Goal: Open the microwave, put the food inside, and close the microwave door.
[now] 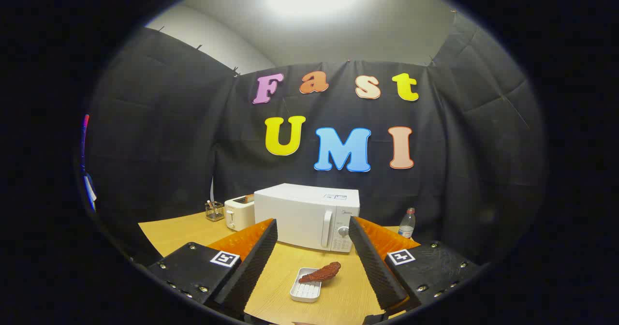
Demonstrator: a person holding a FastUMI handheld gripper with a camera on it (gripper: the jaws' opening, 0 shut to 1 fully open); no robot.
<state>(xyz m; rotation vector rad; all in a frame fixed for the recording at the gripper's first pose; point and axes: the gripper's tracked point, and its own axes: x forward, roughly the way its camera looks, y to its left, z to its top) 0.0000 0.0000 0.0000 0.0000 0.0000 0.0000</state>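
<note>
Where black cloth drapes, wooden table [184, 233] bears microwave [304, 216].

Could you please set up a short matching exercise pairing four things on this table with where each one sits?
Things:
1. microwave
2. toaster
3. water bottle
4. food

Places:
A. on the small white tray, between the open gripper fingers
B. beside the microwave's control side
C. beside the microwave's other end, next to the small wire holder
D. beyond the fingers, door shut

Pairs: 1-D, 2-C, 3-B, 4-A
</note>
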